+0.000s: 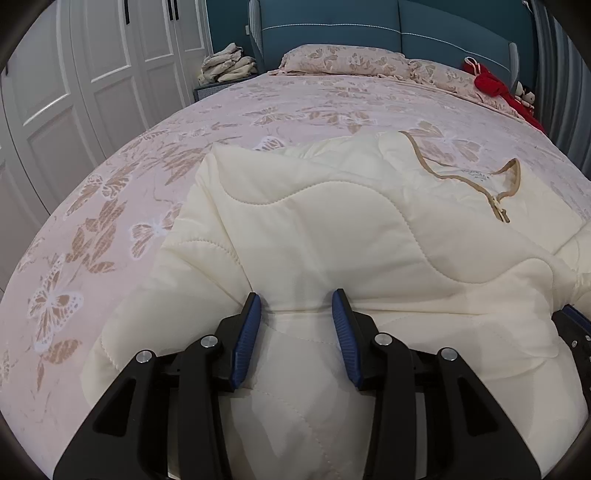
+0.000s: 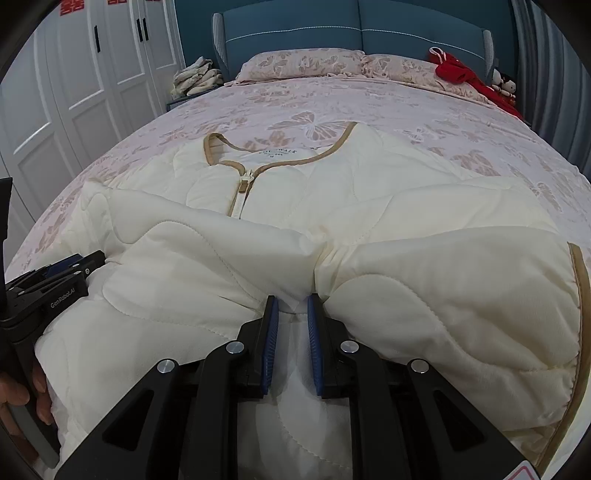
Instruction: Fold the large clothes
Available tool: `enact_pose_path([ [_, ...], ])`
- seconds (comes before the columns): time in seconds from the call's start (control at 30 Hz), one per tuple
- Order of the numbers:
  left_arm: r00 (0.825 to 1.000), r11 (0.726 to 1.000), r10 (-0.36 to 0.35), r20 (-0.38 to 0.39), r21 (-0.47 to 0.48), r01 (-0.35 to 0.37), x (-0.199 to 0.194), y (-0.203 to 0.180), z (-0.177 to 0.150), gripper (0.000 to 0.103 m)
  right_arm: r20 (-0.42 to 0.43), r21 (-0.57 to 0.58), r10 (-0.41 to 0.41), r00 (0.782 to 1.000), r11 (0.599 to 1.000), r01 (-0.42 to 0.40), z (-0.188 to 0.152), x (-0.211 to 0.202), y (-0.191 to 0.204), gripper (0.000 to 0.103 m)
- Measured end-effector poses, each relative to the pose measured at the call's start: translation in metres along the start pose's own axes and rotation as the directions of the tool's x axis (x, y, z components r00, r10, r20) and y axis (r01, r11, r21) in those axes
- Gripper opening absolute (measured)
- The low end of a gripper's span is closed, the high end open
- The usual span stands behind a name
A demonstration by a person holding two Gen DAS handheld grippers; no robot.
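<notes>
A cream quilted jacket (image 1: pixel 332 236) with tan trim and a front zip lies on the pink butterfly bedspread (image 1: pixel 110 206). Its collar and zip pull (image 2: pixel 243 184) point toward the headboard. The lower part is folded up over the body. My left gripper (image 1: pixel 295 306) stands with its blue pads (image 1: pixel 249 328) apart around a thick fold of the jacket. My right gripper (image 2: pixel 290 310) has its pads (image 2: pixel 269 343) close together with jacket (image 2: pixel 406 280) fabric pinched between them. The left gripper also shows at the left of the right wrist view (image 2: pixel 48 284).
Two pillows (image 2: pixel 303 61) lie against the blue headboard (image 2: pixel 332 26). A red garment (image 2: pixel 461 75) and dolls (image 2: pixel 504 86) sit at the bed's far right. A pile of beige clothes (image 1: pixel 227 66) rests on a nightstand. White wardrobe doors (image 1: pixel 74 74) stand on the left.
</notes>
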State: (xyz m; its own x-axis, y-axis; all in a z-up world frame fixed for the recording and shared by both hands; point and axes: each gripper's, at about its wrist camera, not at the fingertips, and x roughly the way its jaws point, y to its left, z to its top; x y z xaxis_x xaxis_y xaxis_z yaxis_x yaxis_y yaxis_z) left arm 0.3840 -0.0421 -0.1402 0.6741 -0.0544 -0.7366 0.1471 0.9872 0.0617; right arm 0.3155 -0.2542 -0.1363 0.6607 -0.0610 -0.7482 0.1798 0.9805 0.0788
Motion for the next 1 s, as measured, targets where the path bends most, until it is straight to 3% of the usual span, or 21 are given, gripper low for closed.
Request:
enact_pose_path([
  [0.2, 1.0, 1.0, -0.009, -0.011, -0.004, 0.009, -0.001, 0.0, 0.002, 0.039, -0.007, 0.005, 0.009, 1.0, 1.0, -0.009, 0.001, 0.0, -0.001, 0.012],
  [0.27, 0.998, 0.998, -0.048, -0.036, -0.03, 0.047, -0.01, 0.008, 0.011, 0.044, -0.029, 0.028, 0.047, 0.998, 0.999, -0.046, 0.005, -0.003, -0.006, 0.014],
  [0.3, 0.996, 0.996, -0.074, -0.051, -0.053, 0.072, -0.02, 0.016, 0.017, 0.051, -0.055, 0.052, 0.074, 0.996, 0.996, -0.071, 0.01, -0.006, -0.01, 0.015],
  [0.37, 0.992, 0.989, -0.12, -0.035, -0.088, 0.117, -0.042, 0.033, 0.027, 0.061, -0.095, 0.088, 0.103, 0.99, 0.992, -0.095, 0.02, -0.018, -0.017, 0.029],
  [0.43, 0.988, 0.982, -0.156, 0.023, -0.107, 0.157, -0.066, 0.053, 0.047, 0.078, -0.064, 0.09, 0.097, 0.993, 0.992, -0.091, 0.031, -0.038, -0.019, 0.048],
  [0.53, 0.99, 0.983, -0.122, 0.075, -0.126, 0.131, -0.069, 0.069, 0.087, 0.083, 0.012, 0.071, 0.134, 0.991, 0.988, -0.134, 0.066, -0.051, -0.008, 0.054],
  [0.6, 0.991, 0.981, -0.116, 0.063, -0.146, 0.124, -0.051, 0.069, 0.112, 0.084, 0.006, 0.079, 0.182, 0.983, 0.98, -0.182, 0.09, -0.038, 0.004, 0.054],
  [0.73, 0.993, 0.984, -0.106, -0.056, -0.147, 0.097, 0.02, 0.049, 0.136, 0.083, -0.028, 0.115, 0.277, 0.96, 0.955, -0.272, 0.137, 0.018, 0.035, 0.054],
  [0.9, 0.991, 0.994, -0.032, -0.128, -0.11, 0.018, 0.083, 0.031, 0.112, 0.08, -0.123, 0.163, 0.276, 0.953, 0.953, -0.255, 0.165, 0.108, 0.065, 0.054],
  [1.0, 0.997, 0.995, -0.009, -0.074, -0.099, 0.002, 0.089, 0.028, 0.098, 0.088, -0.167, 0.17, 0.271, 0.948, 0.955, -0.243, 0.165, 0.144, 0.076, 0.05],
])
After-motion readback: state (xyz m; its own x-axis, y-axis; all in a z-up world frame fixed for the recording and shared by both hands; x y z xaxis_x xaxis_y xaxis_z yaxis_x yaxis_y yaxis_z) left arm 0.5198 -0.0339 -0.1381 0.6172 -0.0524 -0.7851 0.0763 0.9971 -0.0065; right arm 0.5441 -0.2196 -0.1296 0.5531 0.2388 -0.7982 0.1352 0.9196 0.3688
